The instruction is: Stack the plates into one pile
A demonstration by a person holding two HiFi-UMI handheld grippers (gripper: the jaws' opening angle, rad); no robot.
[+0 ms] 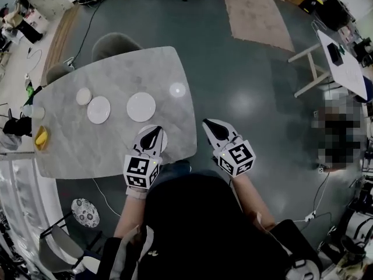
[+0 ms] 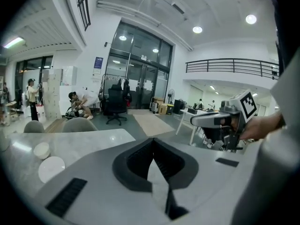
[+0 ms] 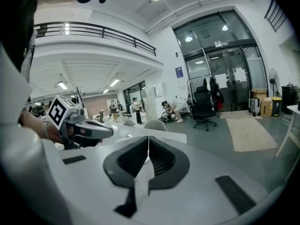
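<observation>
Several white plates lie apart on the grey marble table (image 1: 116,150): a small plate (image 1: 83,96), a medium plate (image 1: 98,109), a larger plate (image 1: 141,107) and one near the front edge (image 1: 162,139). My left gripper (image 1: 156,130) hovers over that nearest plate with its jaws shut and nothing between them. My right gripper (image 1: 206,122) is also shut and holds nothing. It hangs over the floor just past the table's right edge. The left gripper view shows two of the plates (image 2: 51,168) at lower left and the right gripper (image 2: 220,120) to the right.
A yellow object (image 1: 41,137) and a black item (image 1: 17,126) sit at the table's left edge. Two grey chairs (image 1: 115,42) stand at the far side. A patterned plate (image 1: 85,212) lies low at the left. A white table (image 1: 344,63) and a rug (image 1: 256,13) are beyond.
</observation>
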